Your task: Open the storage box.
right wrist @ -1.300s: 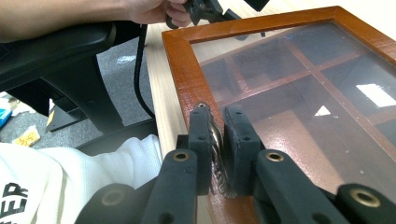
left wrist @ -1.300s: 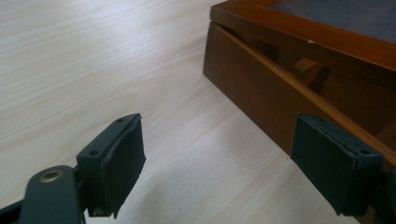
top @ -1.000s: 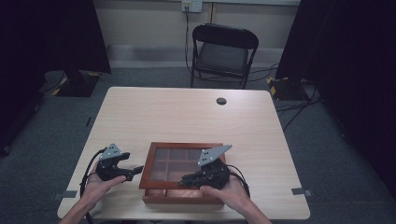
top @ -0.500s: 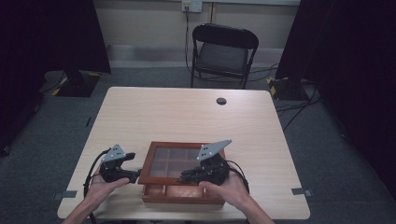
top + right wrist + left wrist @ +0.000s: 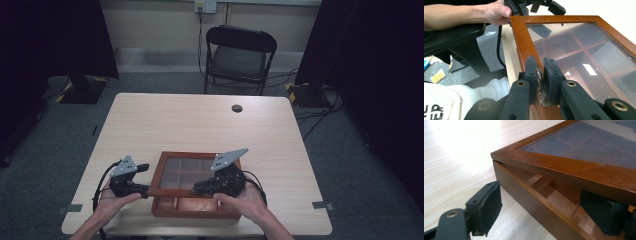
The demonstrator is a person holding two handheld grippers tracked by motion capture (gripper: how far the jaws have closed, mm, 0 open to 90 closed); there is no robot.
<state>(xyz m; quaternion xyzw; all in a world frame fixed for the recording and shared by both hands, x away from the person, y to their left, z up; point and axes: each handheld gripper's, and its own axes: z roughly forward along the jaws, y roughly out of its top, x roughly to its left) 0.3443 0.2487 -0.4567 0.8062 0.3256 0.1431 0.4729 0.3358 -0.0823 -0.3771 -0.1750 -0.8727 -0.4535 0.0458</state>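
From the high view we see a wooden box (image 5: 195, 192) with a glass-paned lid (image 5: 192, 172) near the front edge of the pale bench (image 5: 200, 125). The lid is raised slightly at the near side, and the box's front compartments show beneath it. The left gripper (image 5: 131, 181) sits at the box's left front corner, and the right gripper (image 5: 212, 186) lies over the lid's front rail. A black folding chair (image 5: 239, 55) stands beyond the bench, and a small dark round cap (image 5: 237, 108) lies toward the far edge.

In the left gripper view we look at the corner of the box (image 5: 529, 202), with the lid (image 5: 574, 162) tilted up off its wall. The left gripper (image 5: 546, 205) has its jaws spread wide; one pad is outside the box wall and the other is tucked under the lid's rail, gripping nothing. The compartments we can see behind the dividers appear empty.

In the right gripper view the right gripper (image 5: 541, 75) has its jaws pressed together on a small ornate metal latch (image 5: 541, 87) on the lid's frame (image 5: 522, 42). Through the glass we see wooden dividers and no contents we can make out. The person's left hand (image 5: 496, 12) holds the other gripper at the far corner.
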